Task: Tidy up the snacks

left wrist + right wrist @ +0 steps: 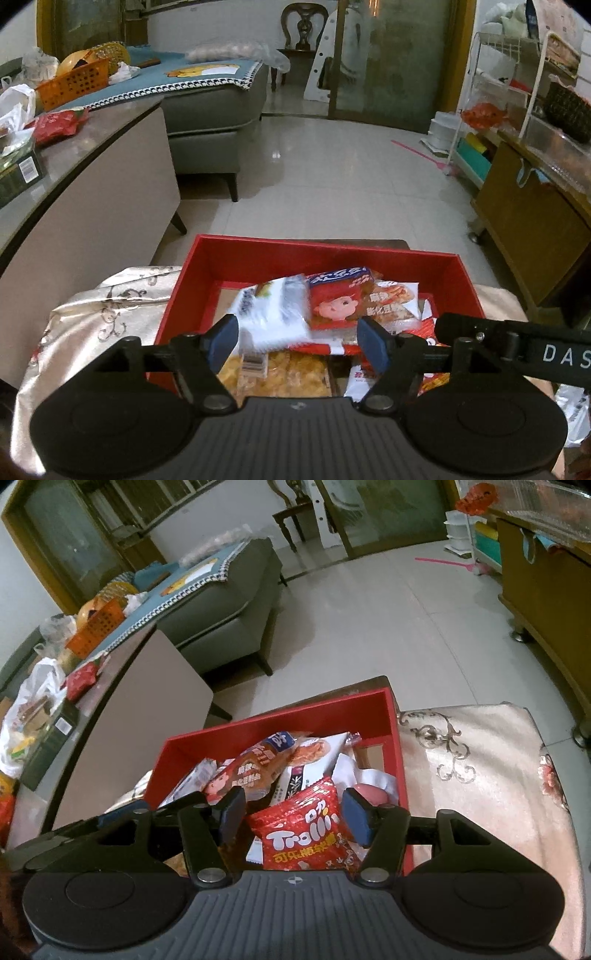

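A red box [258,254] is seen resting on a pale embroidered cloth [103,317], and all the snacks lie piled inside it. The left gripper [299,339] is held just above the near part of the box, its fingers spread apart with nothing clamped; a white packet [273,317] and a red packet with a cartoon face [338,299] lie beyond them. The right gripper [293,812] is held over the near right part of the box, its fingers also apart, and a red Trolli bag [306,834] is framed between them without visible contact. A sofa [214,107] is seen well beyond the box.
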The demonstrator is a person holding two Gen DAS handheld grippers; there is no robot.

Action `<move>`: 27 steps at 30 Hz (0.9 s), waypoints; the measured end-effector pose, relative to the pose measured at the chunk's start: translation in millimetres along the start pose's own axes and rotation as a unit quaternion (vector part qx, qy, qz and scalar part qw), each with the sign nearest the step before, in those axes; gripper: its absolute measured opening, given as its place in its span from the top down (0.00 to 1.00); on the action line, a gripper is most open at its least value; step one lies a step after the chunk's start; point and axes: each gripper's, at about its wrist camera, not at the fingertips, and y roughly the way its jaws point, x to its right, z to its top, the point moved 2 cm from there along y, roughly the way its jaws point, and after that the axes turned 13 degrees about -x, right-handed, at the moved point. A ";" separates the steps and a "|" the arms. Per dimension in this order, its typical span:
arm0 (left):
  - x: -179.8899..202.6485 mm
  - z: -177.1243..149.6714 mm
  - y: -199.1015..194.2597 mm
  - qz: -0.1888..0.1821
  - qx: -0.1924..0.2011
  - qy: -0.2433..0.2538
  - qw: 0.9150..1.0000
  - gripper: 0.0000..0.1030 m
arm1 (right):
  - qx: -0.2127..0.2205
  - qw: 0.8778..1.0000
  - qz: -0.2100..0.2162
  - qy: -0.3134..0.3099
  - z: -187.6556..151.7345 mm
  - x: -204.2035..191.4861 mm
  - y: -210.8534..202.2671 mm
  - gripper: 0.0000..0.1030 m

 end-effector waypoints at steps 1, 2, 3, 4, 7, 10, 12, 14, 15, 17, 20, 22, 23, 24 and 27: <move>-0.3 -0.7 -1.0 0.001 -0.001 -0.001 1.000 0.38 | 0.000 1.000 -0.003 -0.001 -0.4 -0.3 -0.6 0.32; -0.4 -1.4 -2.1 0.002 -0.001 0.000 1.000 0.38 | 0.001 1.000 -0.006 -0.002 -0.3 -0.2 -1.2 0.32; -0.7 -1.6 -3.1 0.003 -0.002 0.002 1.000 0.38 | 0.002 1.000 -0.010 -0.002 -0.1 0.0 -2.4 0.30; -1.3 -2.1 -4.5 0.005 -0.001 0.002 1.000 0.37 | 0.004 1.000 -0.013 0.000 -0.1 0.5 -3.9 0.29; -3.1 -4.0 -9.0 0.010 -0.001 0.001 1.000 0.37 | 0.005 1.000 -0.015 0.002 -1.4 1.7 -7.2 0.25; -4.2 -7.2 -12.6 0.009 -0.005 -0.002 1.000 0.37 | 0.003 1.000 -0.025 -0.006 -3.7 -0.8 -9.0 0.22; -4.4 -10.4 -15.2 0.008 -0.008 -0.003 1.000 0.37 | 0.003 1.000 -0.029 -0.009 -5.0 -2.8 -10.5 0.18; -3.5 -13.9 -18.7 0.007 -0.011 0.000 1.000 0.37 | 0.004 0.999 -0.032 -0.015 -7.2 -5.8 -13.3 0.15; -2.4 -15.3 -20.3 0.008 -0.012 0.001 1.000 0.37 | 0.004 0.999 -0.035 -0.017 -8.4 -7.0 -14.8 0.15; -2.7 -19.7 -25.0 0.009 -0.012 0.001 1.000 0.37 | 0.004 0.999 -0.044 -0.018 -11.8 -8.9 -17.9 0.15; -6.7 -26.4 -32.3 0.004 -0.015 -0.001 1.000 0.36 | 0.004 0.999 -0.050 -0.019 -19.8 -9.7 -23.5 0.14; -11.2 -31.7 -37.2 0.003 -0.017 -0.009 1.000 0.36 | 0.003 0.998 -0.056 -0.020 -27.4 -11.1 -27.9 0.13; -13.7 -34.9 -39.1 0.001 -0.020 -0.012 1.000 0.36 | 0.001 0.998 -0.060 -0.023 -31.6 -12.4 -30.0 0.13; -16.3 -37.8 -40.8 -0.002 -0.023 -0.015 1.000 0.36 | -0.001 0.998 -0.066 -0.026 -35.9 -13.9 -32.0 0.12; -24.0 -49.6 -46.1 0.001 -0.030 -0.020 0.999 0.36 | -0.002 0.997 -0.076 -0.032 -48.9 -17.2 -39.4 0.12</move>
